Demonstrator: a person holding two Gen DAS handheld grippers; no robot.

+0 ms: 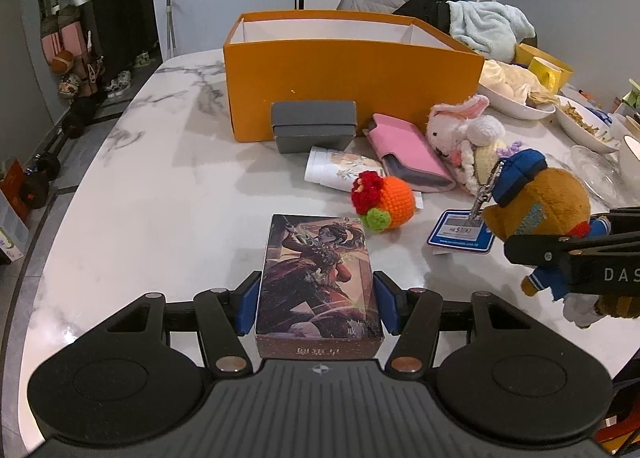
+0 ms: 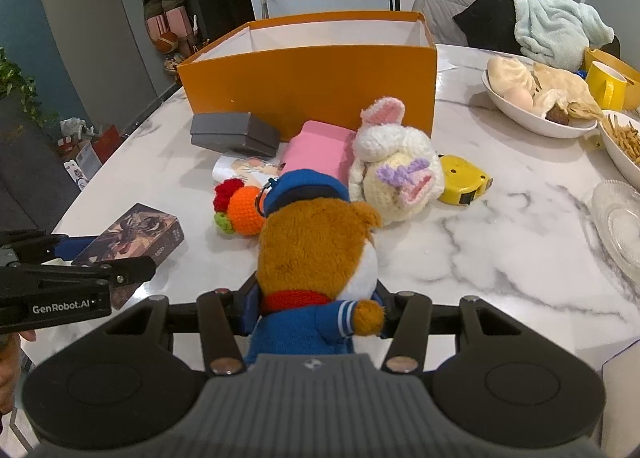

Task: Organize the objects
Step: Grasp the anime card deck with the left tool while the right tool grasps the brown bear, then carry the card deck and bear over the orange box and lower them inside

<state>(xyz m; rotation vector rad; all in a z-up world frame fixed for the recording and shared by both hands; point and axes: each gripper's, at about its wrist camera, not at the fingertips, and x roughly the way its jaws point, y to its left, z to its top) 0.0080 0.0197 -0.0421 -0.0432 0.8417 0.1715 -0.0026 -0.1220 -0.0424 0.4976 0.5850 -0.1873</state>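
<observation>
So far, nothing can be seen inside the big orange box point(image 1: 352, 86). The white walls inside it look bare, though its floor is hidden. It sits at the back of the white table point(image 1: 152, 186), and every toy and small thing lies outside it, in front.

Two things look ready to go in. The brown teddy point(image 2: 316, 254), in its blue coat and cap, is pinched around the body by the right gripper point(image 2: 316, 312), whose tongs are clamped on it. The picture box point(image 1: 318, 278) is squeezed between the blue pads point(image 1: 246, 308) of the left gripper point(image 1: 318, 308), whose tongs press on its two long sides. It seems to rest on the table near the front edge.

Much is left to do. The white bunny point(image 2: 394, 174), the pink case point(image 1: 408, 156) and the grey box point(image 1: 314, 126) lie just in front of the orange box. Nearer are the small orange ball point(image 1: 386, 202) made of yarn and a yellow tape measure point(image 2: 464, 178) beside the bunny.

The job looks like it has only begun.
</observation>
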